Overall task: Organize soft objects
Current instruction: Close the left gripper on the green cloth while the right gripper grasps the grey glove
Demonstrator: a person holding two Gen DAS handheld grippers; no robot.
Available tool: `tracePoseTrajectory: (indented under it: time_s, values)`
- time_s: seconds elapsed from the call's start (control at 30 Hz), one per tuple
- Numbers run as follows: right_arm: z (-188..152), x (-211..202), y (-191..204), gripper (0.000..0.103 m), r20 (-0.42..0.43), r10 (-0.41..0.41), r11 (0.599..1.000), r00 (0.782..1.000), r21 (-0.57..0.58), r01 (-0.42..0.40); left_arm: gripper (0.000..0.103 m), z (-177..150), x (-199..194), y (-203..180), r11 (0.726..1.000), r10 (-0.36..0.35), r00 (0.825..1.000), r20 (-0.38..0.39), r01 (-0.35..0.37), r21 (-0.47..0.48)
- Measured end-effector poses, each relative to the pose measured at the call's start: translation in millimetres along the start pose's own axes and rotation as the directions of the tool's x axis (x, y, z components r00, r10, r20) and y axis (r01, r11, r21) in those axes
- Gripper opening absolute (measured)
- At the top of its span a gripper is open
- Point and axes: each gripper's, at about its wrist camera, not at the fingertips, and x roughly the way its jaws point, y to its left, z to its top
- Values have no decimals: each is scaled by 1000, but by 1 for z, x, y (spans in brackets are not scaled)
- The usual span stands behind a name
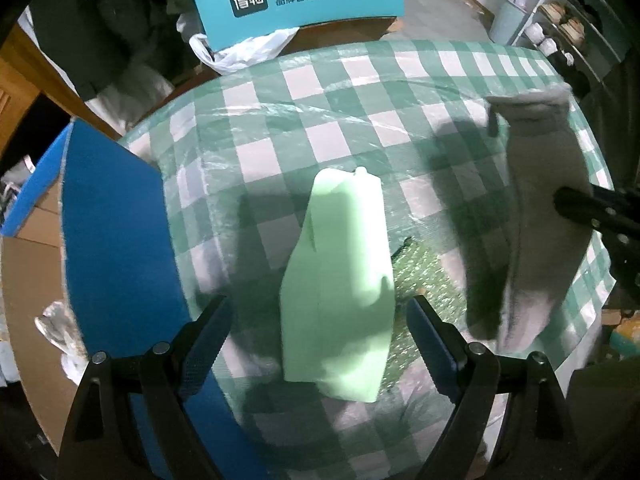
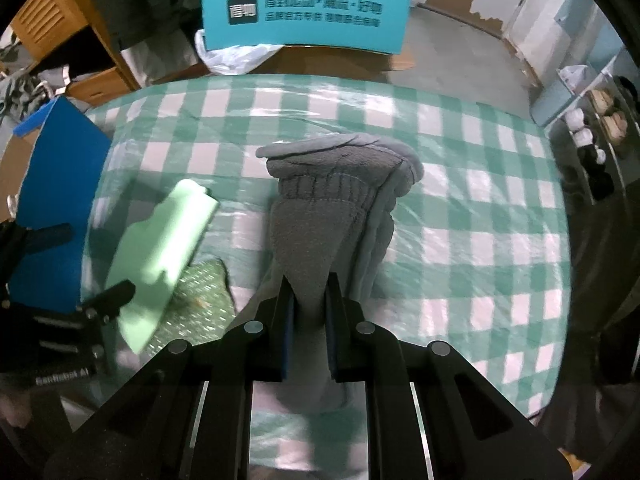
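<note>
Grey sock (image 2: 320, 216) is pinched in the right tongs (image 2: 308, 320); the wide-open left tongs (image 1: 316, 344) straddle a green foam piece (image 1: 340, 276).

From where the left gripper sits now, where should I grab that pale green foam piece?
Grip the near, wider end of the pale green foam piece, coming straight forward. It lies lengthwise between the open left gripper fingers, narrowing toward its far end.

On my table (image 1: 360, 92), the sponge (image 1: 340, 280) lies left of the sock (image 2: 320, 216), overlapping a mat (image 1: 424, 276) between them.
</note>
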Motion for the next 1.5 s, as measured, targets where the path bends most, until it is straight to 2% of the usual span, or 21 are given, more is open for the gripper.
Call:
tracePoseTrajectory:
  time_s: [0.2, 0.3, 0.4, 0.5, 0.57, 0.6, 0.63, 0.83, 0.93, 1.0, 1.07, 1.1, 1.13, 1.2, 1.3, 1.5]
  values:
    - [-7, 1, -17, 11, -16, -54, 998, 998, -8, 54, 89, 11, 13, -1, 999, -6, 1000, -19, 5, -42]
    - [-9, 11, -22, 11, -35, -36, 999, 999, 9, 36, 89, 17, 22, 0, 998, -9, 999, -36, 6, -65]
    - [-8, 21, -25, 16, -50, -14, 1000, 999, 23, 16, 89, 22, 29, 0, 997, -10, 999, -50, 7, -75]
    - [-7, 31, -28, 29, -55, 21, 998, 998, 59, -18, 89, 28, 35, -3, 998, -2, 998, -57, -2, -69]
    - [-7, 38, -30, 44, -68, 41, 996, 997, 80, -35, 89, 31, 39, -4, 998, 10, 998, -61, -14, -66]
    - [-7, 40, -31, 55, -72, 36, 996, 997, 86, -30, 89, 31, 41, -3, 998, 14, 998, -63, -18, -66]
    - [-8, 42, -32, 60, -76, 24, 996, 997, 92, -17, 89, 33, 43, -3, 998, 15, 998, -65, -19, -65]
    - [-8, 54, -30, 62, -98, 14, 994, 995, 106, -4, 89, 41, 55, -1, 998, 9, 997, -74, -14, -69]
    - [-8, 58, -28, 62, -107, 3, 995, 994, 98, 8, 79, 44, 57, 3, 997, -4, 997, -71, -1, -77]
    - [-7, 59, -26, 62, -108, -6, 995, 994, 94, 16, 59, 45, 61, 4, 997, -14, 997, -80, 8, -81]
    - [-5, 61, -24, 62, -109, -14, 996, 994, 86, 24, 53, 44, 60, 3, 997, -5, 997, -74, -1, -76]
    - [-5, 62, -23, 62, -110, -20, 996, 994, 83, 29, 45, 43, 60, 4, 997, -8, 997, -72, 3, -72]
    - [-4, 63, -21, 62, -110, -23, 996, 994, 80, 32, 40, 43, 60, 5, 997, -15, 997, -72, 10, -70]
    - [-5, 65, -19, 62, -112, -31, 996, 993, 76, 40, 21, 38, 58, 7, 996, -39, 996, -81, 32, -80]
    - [-5, 68, -14, 62, -112, -47, 996, 993, 63, 55, 13, 37, 57, 13, 992, -79, 994, -80, 70, -100]
    - [-9, 76, -10, 62, -101, -76, 996, 992, 41, 80, 10, 34, 42, 20, 991, -107, 993, -43, 103, -90]
